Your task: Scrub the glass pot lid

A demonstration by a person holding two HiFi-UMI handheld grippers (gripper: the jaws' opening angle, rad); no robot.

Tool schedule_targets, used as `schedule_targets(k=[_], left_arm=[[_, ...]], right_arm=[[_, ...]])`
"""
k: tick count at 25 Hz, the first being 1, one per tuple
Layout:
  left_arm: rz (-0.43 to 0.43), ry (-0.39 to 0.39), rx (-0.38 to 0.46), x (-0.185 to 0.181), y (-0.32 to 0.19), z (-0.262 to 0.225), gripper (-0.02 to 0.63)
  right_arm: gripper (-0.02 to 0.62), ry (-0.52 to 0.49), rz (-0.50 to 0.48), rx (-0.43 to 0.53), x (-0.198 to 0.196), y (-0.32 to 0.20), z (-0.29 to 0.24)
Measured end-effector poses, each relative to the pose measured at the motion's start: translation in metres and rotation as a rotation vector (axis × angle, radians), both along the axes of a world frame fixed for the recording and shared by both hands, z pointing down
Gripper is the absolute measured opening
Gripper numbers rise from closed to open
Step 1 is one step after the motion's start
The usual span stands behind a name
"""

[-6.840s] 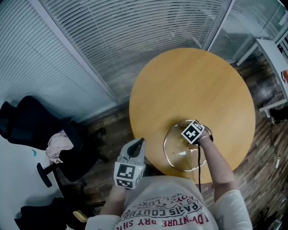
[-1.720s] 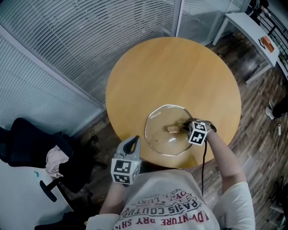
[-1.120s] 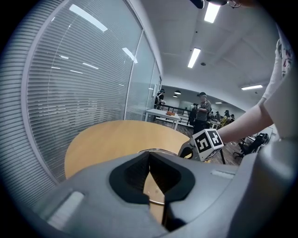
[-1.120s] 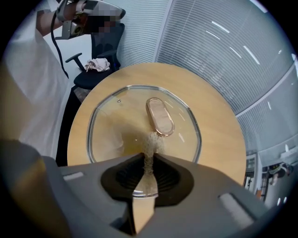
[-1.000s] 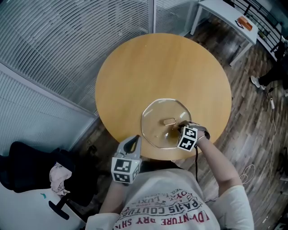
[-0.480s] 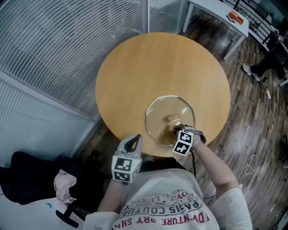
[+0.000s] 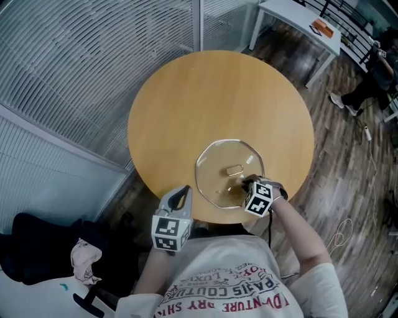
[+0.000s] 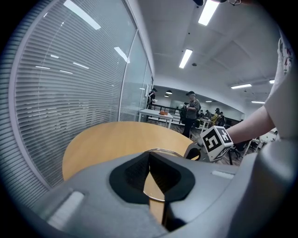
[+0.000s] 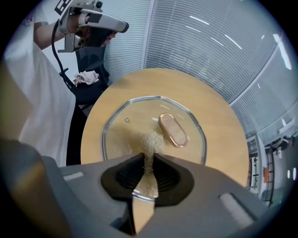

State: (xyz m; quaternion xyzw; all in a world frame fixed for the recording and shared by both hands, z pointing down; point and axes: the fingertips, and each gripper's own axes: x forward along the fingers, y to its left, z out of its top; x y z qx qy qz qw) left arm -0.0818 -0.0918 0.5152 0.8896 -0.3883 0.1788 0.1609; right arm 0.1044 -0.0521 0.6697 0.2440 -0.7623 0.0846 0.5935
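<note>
Down near the person's edge of the round wooden table (image 7: pixel 186 105): the glass pot lid (image 7: pixel 214 164), flat, dome up, with an oval metal knob (image 7: pixel 234 169) at its centre. Sits wholly on the tabletop, rim close to the table's edge but inside it.

Over the lid's near right part: the right gripper (image 7: pixel 247 185), tips angled down toward the glass. Clamps a tan, fibrous scrubber (image 9: pixel 150 141) between closed jaws, with a frayed tuft sticking out past the tips. Appears to rest that tuft on the glass, just beside the knob (image 9: pixel 171 129) on the person's side, not touching it. Shows also a small metal rivet (image 9: pixel 126 120) in the glass left of the tuft.

Off the table, just short of its near edge and left of the lid: the left gripper (image 7: pixel 184 194), nose pointing at the tabletop. Holds nothing; jaws together at the tips, well apart from the lid.

Round about: slatted blinds (image 7: pixel 93 56) behind glass beyond the table, a dark chair (image 7: pixel 31 242) with a pale cloth (image 7: pixel 84 258) at lower left, a white side table (image 7: pixel 298 18) at upper right.
</note>
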Motion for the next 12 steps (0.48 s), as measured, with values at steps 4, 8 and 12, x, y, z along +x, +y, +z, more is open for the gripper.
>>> schedule_targets(k=[4, 8, 12], left_arm=[[-0.034, 0.008, 0.009, 0.019, -0.007, -0.004, 0.008], [-0.099, 0.013, 0.010, 0.041, -0.019, -0.010, 0.008], [-0.152, -0.007, -0.006, 0.054, -0.026, -0.007, 0.008]], right_arm=[[0.060, 0.009, 0.017, -0.001, 0.042, -0.011, 0.000], [0.060, -0.021, -0.026, 0.024, 0.069, -0.045, -0.006], [0.060, -0.038, -0.117, 0.071, 0.074, -0.089, -0.008]])
